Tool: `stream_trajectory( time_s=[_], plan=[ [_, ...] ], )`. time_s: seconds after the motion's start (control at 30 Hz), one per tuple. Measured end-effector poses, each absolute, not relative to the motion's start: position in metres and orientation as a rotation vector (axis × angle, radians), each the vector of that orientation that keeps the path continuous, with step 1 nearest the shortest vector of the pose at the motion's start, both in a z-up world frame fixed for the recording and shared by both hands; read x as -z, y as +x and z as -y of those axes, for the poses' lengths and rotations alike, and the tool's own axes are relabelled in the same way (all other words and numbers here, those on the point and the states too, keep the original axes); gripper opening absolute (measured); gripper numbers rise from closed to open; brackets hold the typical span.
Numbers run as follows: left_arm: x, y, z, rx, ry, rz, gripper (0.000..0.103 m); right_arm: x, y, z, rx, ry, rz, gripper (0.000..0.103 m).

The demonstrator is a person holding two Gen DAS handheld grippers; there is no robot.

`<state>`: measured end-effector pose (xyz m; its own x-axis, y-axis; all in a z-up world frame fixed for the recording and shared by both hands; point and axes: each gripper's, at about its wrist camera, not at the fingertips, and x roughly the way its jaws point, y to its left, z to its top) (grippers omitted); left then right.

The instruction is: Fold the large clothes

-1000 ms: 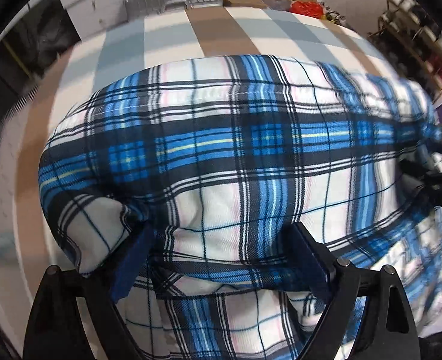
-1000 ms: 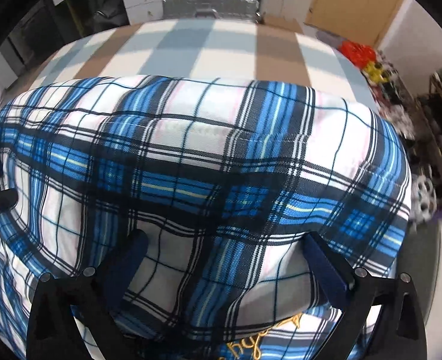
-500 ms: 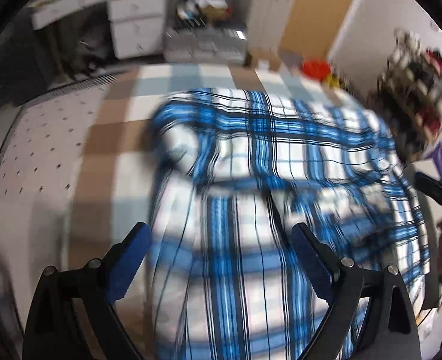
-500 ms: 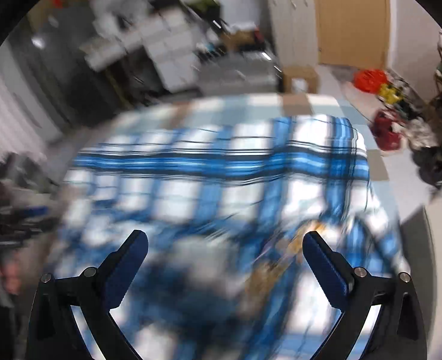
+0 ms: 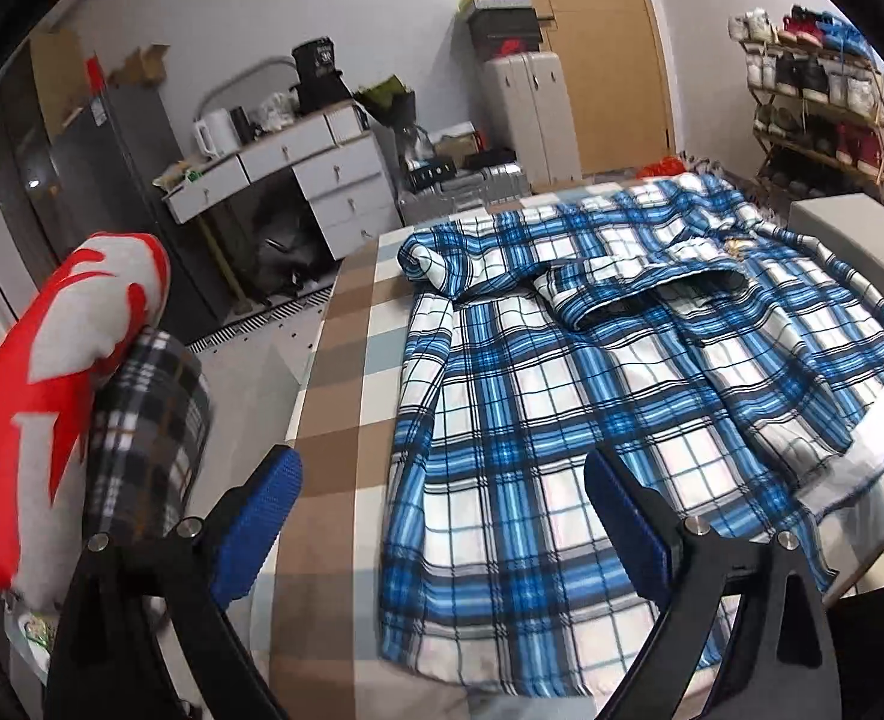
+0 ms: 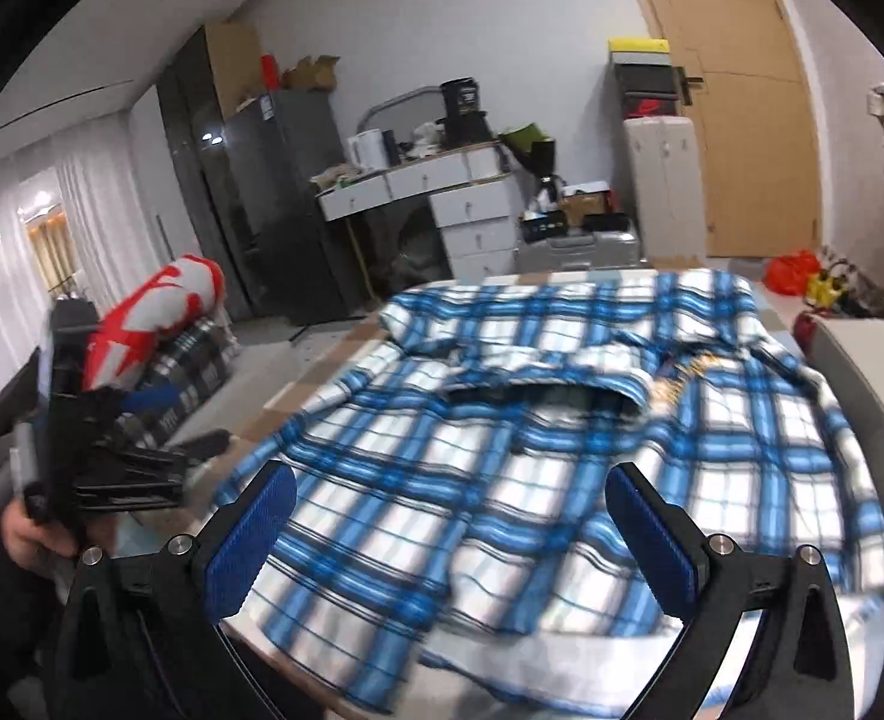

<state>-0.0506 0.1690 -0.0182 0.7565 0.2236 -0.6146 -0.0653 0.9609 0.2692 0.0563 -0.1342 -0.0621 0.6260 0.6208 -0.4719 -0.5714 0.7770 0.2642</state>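
I have both grippers pulled back from the shirt, and neither holds anything. The left gripper has its fingers spread wide, with only air between them; the right gripper is the same, its blue pads parted and empty.

The blue and white plaid shirt lies spread over the table, which wears a cloth checked in brown, pale blue and white. In the left wrist view the shirt covers most of the table, with a bare strip of cloth on the side toward the stacked pillows. Its collar sits at the far end, toward the white drawers. One sleeve is bunched in a roll at the far corner nearest those drawers, and the front panels look rumpled and partly turned over near the collar. The hem hangs a little over the near edge. The right wrist view is blurred, so I cannot read finer creases there.

I judge this to be the laying-out step: the shirt is down but no fold looks made yet. Next I would bring each gripper to one side of the shirt, pinch the edge near shoulder and hem, and carry it inward. The bunched sleeve needs straightening first.
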Motion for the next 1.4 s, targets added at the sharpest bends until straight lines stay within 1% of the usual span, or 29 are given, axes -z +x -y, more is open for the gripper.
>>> stream_trajectory(
  time_s=[0.13, 0.33, 0.47, 0.7, 0.8, 0.83, 1.0, 1.17, 1.2, 1.27, 1.3, 1.33, 1.4],
  plan=[
    [0.028, -0.053, -0.165, -0.185, 0.196, -0.673, 0.093, 0.065, 0.056, 0.145, -0.627, 0.084, -0.589, 0.103],
    [0.031, -0.045, -0.173, -0.161, 0.162, -0.707, 0.094, 0.064, 0.053, 0.159, -0.599, 0.160, -0.581, 0.103],
    [0.042, -0.052, -0.188, -0.202, 0.144, -0.783, 0.094, 0.070, 0.059, 0.162, -0.597, 0.183, -0.620, 0.103],
    [0.068, -0.041, -0.227, -0.147, 0.039, -0.998, 0.094, 0.070, 0.052, 0.156, -0.636, 0.148, -0.618, 0.103],
    [0.077, -0.038, -0.246, -0.081, -0.131, -1.087, 0.094, 0.069, 0.047, 0.152, -0.657, 0.123, -0.613, 0.103],
    [0.079, -0.036, -0.249, -0.078, -0.148, -1.111, 0.094, 0.069, 0.046, 0.151, -0.666, 0.119, -0.612, 0.103],
    [0.090, -0.037, -0.253, -0.032, -0.216, -1.185, 0.094, 0.068, 0.044, 0.151, -0.689, 0.124, -0.616, 0.103],
    [0.092, -0.036, -0.238, 0.033, -0.135, -1.191, 0.094, 0.065, 0.043, 0.155, -0.707, 0.151, -0.610, 0.103],
    [0.092, -0.035, -0.231, 0.063, -0.110, -1.193, 0.093, 0.065, 0.043, 0.157, -0.708, 0.160, -0.608, 0.103],
    [0.095, -0.031, -0.221, 0.124, -0.093, -1.212, 0.076, 0.063, 0.043, 0.160, -0.712, 0.174, -0.606, 0.103],
    [0.095, -0.030, -0.215, 0.135, -0.075, -1.216, 0.070, 0.063, 0.044, 0.162, -0.712, 0.182, -0.606, 0.103],
    [0.092, -0.030, -0.209, 0.159, -0.059, -1.214, 0.066, 0.063, 0.044, 0.163, -0.712, 0.189, -0.607, 0.103],
    [0.085, -0.030, -0.197, 0.240, -0.070, -1.200, 0.066, 0.063, 0.045, 0.167, -0.716, 0.213, -0.611, 0.103]
  ],
)
